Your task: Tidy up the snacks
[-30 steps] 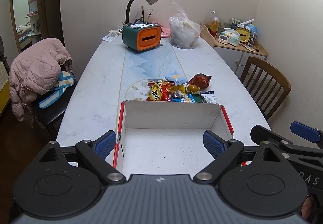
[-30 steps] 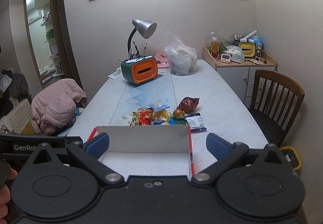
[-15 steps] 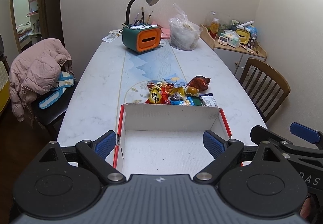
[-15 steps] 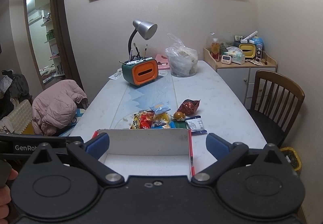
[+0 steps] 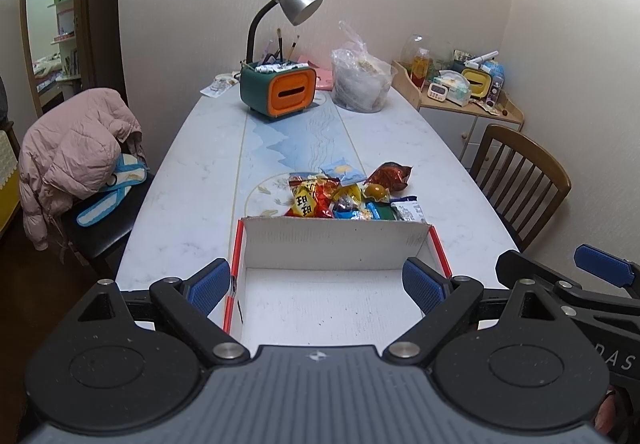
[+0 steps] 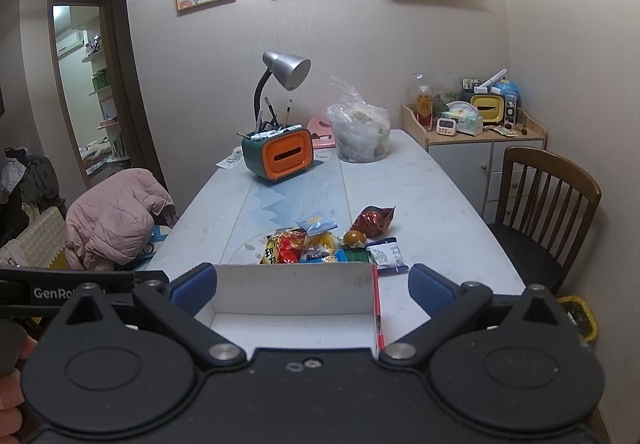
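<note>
A pile of snack packets (image 5: 344, 196) lies on the table just beyond an open white box with red edges (image 5: 336, 244); the pile (image 6: 320, 244) and the box (image 6: 292, 288) also show in the right wrist view. A dark red packet (image 5: 390, 175) and a white-blue packet (image 5: 408, 210) lie at the pile's right. My left gripper (image 5: 318, 286) is open and empty above the box's near end. My right gripper (image 6: 312, 290) is open and empty, held higher over the box, to the right of the left one.
An orange-green tissue box with a desk lamp (image 5: 280, 92) and a clear plastic bag (image 5: 360, 84) stand at the table's far end. A chair with a pink jacket (image 5: 76, 156) is left, a wooden chair (image 5: 520, 172) right, a cluttered cabinet (image 5: 460, 92) behind.
Both grippers have drawn back and risen slightly, so the box and snacks sit a little lower and farther in view. Both jaws stay open.
</note>
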Tool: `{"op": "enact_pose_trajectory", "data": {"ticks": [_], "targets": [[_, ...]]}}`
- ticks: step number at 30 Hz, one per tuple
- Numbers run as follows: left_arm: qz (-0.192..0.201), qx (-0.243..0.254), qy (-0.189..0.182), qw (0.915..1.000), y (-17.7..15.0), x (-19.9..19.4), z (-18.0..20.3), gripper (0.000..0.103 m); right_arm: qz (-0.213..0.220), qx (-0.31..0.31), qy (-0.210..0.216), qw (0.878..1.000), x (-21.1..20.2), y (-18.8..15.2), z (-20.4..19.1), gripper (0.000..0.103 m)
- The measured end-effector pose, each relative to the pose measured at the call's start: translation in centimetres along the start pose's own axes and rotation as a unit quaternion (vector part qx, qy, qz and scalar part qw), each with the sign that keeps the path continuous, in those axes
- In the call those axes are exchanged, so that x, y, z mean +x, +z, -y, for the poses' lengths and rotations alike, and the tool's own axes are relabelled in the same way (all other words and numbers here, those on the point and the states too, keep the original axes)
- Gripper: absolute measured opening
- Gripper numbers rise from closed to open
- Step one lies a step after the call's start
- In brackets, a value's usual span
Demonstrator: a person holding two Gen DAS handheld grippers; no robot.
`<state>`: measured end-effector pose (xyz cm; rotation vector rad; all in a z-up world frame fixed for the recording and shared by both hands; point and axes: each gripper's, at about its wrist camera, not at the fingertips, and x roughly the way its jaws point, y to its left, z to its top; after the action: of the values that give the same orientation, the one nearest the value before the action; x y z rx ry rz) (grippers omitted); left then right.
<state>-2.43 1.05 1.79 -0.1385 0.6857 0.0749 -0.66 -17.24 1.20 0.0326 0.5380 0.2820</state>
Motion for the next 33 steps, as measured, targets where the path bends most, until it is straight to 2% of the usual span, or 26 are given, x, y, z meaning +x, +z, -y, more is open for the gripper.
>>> {"op": "enact_pose_trajectory", "data": {"ticks": [9, 23, 33], "targets": [[0.012, 0.004, -0.001, 0.9999, 0.6, -0.6, 0.3, 0.094, 0.014, 0.004, 0.004, 1.000, -0.5, 0.4, 0.4, 0.102], [0.007, 0.004, -0.001, 1.0000, 1.1, -0.6, 0.6, 0.094, 0.020, 0.004, 0.004, 1.000, -0.8, 0.2, 0.4, 0.102], [-0.016, -0.004, 0.000, 0.9999, 2.0, 2.3, 1.0, 0.094, 0.013, 0.000, 0.021, 1.000, 1.1, 0.9, 1.7, 0.103]]}}
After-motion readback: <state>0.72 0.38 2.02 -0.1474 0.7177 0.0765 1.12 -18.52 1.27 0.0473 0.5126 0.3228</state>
